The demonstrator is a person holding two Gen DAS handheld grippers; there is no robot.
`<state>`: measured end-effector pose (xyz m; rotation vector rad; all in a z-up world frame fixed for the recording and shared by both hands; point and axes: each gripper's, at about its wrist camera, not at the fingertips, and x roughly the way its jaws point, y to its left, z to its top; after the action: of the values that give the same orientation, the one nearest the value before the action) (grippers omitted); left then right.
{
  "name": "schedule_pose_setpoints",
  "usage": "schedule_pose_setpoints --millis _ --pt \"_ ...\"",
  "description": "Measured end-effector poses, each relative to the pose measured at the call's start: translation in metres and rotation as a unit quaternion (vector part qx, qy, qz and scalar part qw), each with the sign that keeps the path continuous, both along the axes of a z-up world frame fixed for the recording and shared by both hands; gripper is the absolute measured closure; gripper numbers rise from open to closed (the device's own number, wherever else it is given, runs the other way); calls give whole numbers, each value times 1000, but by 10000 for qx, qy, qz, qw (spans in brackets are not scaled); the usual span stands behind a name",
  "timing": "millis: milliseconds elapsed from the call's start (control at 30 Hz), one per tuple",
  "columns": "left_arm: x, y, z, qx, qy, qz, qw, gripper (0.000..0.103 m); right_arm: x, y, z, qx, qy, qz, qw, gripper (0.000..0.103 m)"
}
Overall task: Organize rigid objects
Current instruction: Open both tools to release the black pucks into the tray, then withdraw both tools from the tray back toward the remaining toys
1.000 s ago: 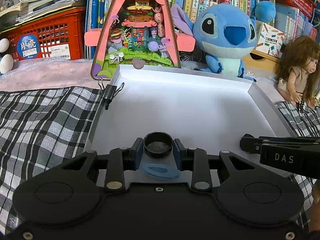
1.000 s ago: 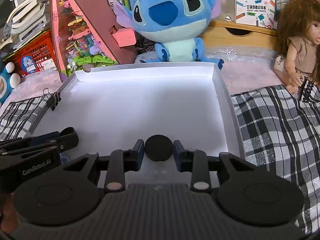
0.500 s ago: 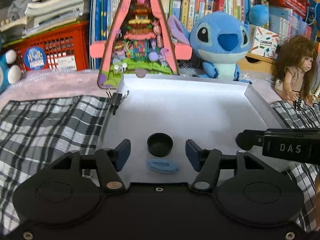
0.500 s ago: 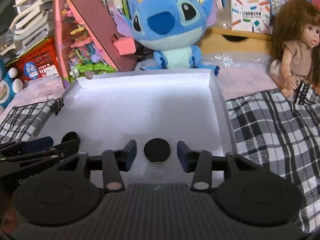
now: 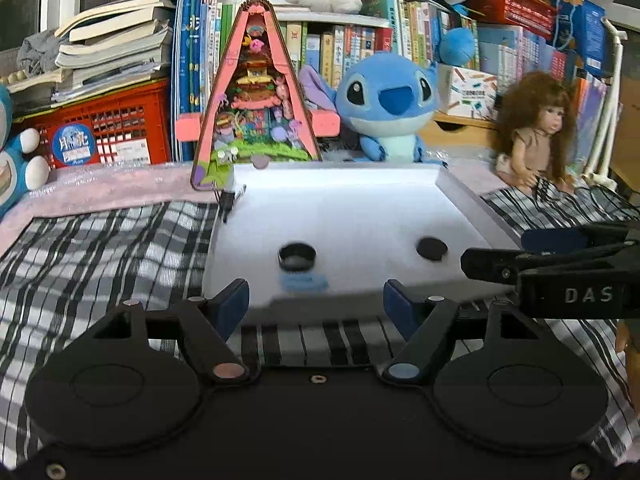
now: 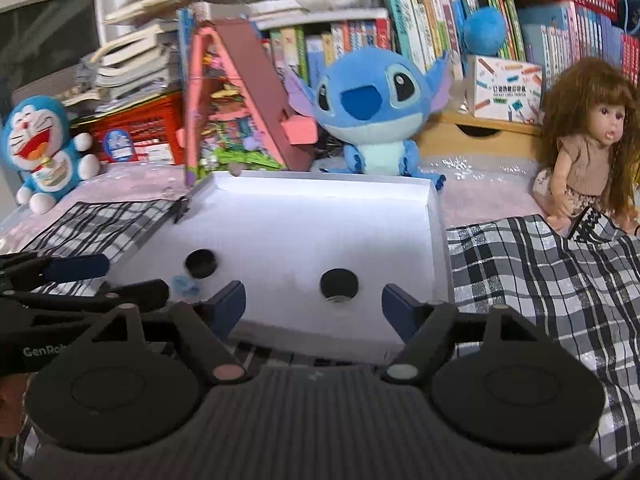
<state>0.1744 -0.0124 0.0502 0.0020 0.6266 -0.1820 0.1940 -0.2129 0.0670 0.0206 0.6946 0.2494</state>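
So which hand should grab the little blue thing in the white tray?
Probably the left. The blue piece lies almost straight ahead of the open left gripper, just beyond its fingertips, near the open-topped cap. The right gripper, open too, faces the other black cap.

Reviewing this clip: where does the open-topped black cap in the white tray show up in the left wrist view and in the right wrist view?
Left wrist: the hollow black cap lies left of centre in the white tray, just beyond a blue oval piece.
Right wrist: the same cap sits at the tray's near left.
Shared landmark: the blue plush behind the tray's far wall.
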Motion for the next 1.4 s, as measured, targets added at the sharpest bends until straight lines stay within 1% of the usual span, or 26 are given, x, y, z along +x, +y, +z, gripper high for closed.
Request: schedule_pose_setpoints --millis 133,267,367,433,467,600,833,967,1233,1400 --pt "-21 3 -3 -18 1 -59 10000 31 -24 0 2 -7 -163 150 9998 15" --pt "-45 4 -5 72 -94 -141 9998 30 -45 -1 -1 -14 -260 234 9994 13" --pt "-62 4 -8 56 -146 -148 9998 30 -61 -2 -3 -17 -390 230 9990 7" --pt "-72 6 -10 -9 -163 -124 9998 30 -71 -3 -4 -43 -498 233 9985 1" --pt "-76 7 -11 -47 -170 -112 9998 29 -76 -3 -4 -57 -538 234 9983 0" --pt "-94 11 -13 -156 -216 -38 9996 29 -91 -4 -6 -82 -613 247 9978 0" --pt "-126 15 -16 -138 -421 36 9990 26 -117 -8 -12 -25 -710 295 9970 0" --pt "-141 16 -20 -179 -454 70 9988 26 -131 -9 -16 -49 -783 283 9965 0" --pt "-170 17 -31 -110 -543 133 9984 25 -156 -12 -23 -36 -908 191 9957 0" --pt "-183 17 -36 -18 -592 152 9981 25 -170 -13 -28 -122 -958 129 9952 0"
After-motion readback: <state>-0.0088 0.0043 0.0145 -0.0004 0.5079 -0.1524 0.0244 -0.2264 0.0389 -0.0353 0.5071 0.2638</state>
